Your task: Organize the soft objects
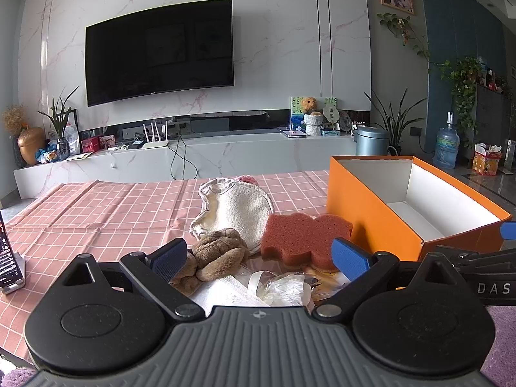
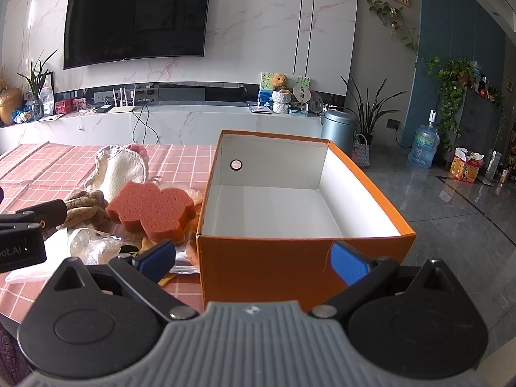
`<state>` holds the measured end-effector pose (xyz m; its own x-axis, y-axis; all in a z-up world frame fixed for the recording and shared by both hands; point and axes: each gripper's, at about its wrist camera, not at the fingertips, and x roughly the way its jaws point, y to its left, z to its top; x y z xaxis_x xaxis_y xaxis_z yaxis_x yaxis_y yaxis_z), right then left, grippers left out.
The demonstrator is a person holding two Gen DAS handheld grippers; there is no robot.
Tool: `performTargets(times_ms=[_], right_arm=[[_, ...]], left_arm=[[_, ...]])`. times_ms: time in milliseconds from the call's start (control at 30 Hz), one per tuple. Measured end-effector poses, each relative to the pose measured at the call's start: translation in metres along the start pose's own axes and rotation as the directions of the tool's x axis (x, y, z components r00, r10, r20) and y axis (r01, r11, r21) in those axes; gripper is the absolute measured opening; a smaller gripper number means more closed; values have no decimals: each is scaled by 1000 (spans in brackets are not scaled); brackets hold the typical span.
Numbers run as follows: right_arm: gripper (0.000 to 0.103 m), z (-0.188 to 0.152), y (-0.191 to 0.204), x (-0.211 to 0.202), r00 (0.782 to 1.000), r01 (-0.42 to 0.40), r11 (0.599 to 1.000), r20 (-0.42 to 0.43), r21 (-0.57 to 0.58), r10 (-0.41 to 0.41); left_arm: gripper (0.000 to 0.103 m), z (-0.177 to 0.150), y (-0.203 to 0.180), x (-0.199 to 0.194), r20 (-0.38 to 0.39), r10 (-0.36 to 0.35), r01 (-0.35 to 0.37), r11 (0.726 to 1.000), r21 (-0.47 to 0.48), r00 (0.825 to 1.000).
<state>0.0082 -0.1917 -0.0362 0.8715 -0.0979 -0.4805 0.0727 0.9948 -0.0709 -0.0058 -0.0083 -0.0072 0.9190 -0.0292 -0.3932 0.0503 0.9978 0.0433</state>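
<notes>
Left gripper spread wide, empty; brown plush just ahead between the pads, sponge right of it. Right gripper spread, facing empty orange box.

Desk cover: pink checked cloth, matt, creased along fold lines. Sponge: reddish open-pore foam, rough. Brown plush toy: fuzzy pile fabric. Cream pouch: terry-like cloth, nubby, stitched edge. Clear wrapper: thin plastic film, glossy, crinkled. Box: cardboard, smooth matt orange outside, plain white inside, near-wall rim slightly frayed. Left gripper and right gripper: matt black plastic arms, blue finely ribbed pads, grey ribbed housing, shiny metal pivot pins. Floor: polished grey stone tile, reflective.
</notes>
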Motion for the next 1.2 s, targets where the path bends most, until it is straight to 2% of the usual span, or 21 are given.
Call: performTargets(times_ms=[500,600,700,767,800,833,900,1000,1067,1100,1133,1200], right_arm=[[101,2,3,2,999,-7,1000,-34,-10,6],[101,1,3,4,999,-27,1000,-45,-2,27],[100,1,0,6,994,-94,995,-45,44,96],[100,1,2,7,991,-128,991,-44,50,130],[100,1,5,7,990,-136,990,-43,34,138],[98,1,10,7,989,-144,990,-42,13,144],[82,2,19,5,986,-166,986,-32,-25,165],[70,3,34,4,980,-197,975,-29,-99,195],[66,4,42,5,973,-231,964,-28,-129,229],[64,5,46,5,968,-252,957,-30,-144,251],[61,6,52,7,961,-275,947,-37,-165,272],[53,8,61,13,950,-311,931,-57,-193,306]], left_arm=[[103,1,0,-3,-27,-26,26,1000,5,999],[103,1,4,-2,-42,-43,43,999,4,998],[103,1,11,-1,-71,-57,57,998,-1,996],[96,-1,17,0,-89,-61,60,998,-15,994],[87,-2,20,0,-100,-59,56,998,-26,993],[82,-2,22,2,-113,-60,57,998,-34,992],[76,-4,28,4,-151,-79,71,996,-58,985],[74,-6,43,10,-225,-104,73,987,-142,969],[76,-7,57,16,-259,-127,65,970,-235,957],[81,-9,63,19,-271,-127,51,961,-270,954],[86,-10,68,21,-280,-119,35,957,-287,953],[90,-11,75,26,-301,-99,-2,948,-317,949]])
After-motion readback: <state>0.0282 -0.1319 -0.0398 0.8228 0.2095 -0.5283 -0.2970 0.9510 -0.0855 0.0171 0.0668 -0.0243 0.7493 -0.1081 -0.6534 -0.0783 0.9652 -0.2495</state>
